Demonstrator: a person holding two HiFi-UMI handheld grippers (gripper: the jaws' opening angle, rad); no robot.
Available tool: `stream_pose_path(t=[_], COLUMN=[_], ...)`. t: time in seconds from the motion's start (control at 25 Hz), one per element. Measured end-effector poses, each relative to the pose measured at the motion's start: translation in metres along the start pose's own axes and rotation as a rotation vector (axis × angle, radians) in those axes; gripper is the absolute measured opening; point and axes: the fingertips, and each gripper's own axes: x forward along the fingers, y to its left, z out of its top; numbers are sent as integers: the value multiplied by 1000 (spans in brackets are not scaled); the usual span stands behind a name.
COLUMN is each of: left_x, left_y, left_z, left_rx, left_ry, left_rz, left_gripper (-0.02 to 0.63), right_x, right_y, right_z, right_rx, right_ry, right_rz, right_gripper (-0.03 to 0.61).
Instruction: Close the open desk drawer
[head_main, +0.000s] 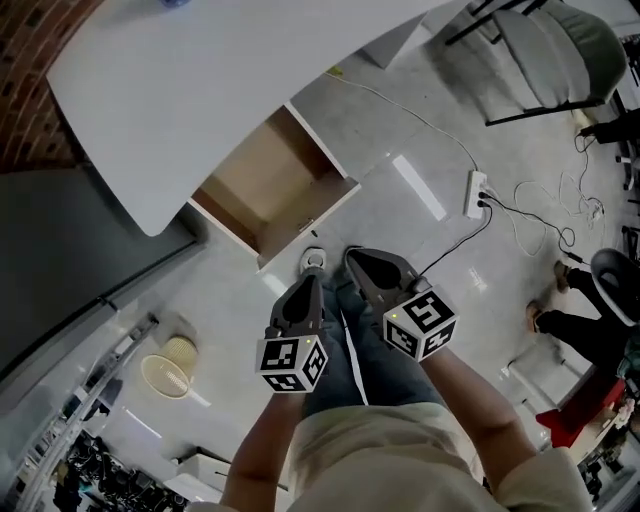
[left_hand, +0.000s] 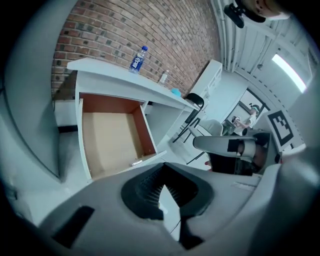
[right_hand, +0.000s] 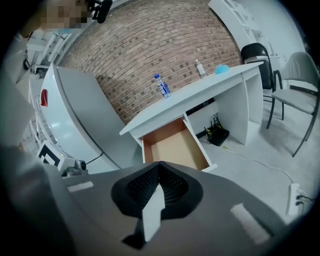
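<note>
Grey floor, brick wall behind. White table; its drawer stands pulled out toward the person, empty, wood bottom showing.

Left hand-held gripper and right hand-held gripper: both pressed together, nothing pinched, side by side near the drawer front, not touching it.

Risk: narrow tips may slip off the thin front edge. An off-centre push could skew the drawer. A slam might topple the bottle.

Runners hidden; handle too small to make out.
</note>
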Motion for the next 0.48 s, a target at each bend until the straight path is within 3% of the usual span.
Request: stream_pose_path(t=[0.48], left_x=[53], left_y=[48], left_z=[-53], left_rx=[-236], left_ry=[-115], left_rz=[93], left_gripper=[0], right_x=[53], right_y=[-65], right_z=[-60], right_rx=[68], right_ry=[53], right_rz=[59], right_gripper=[2])
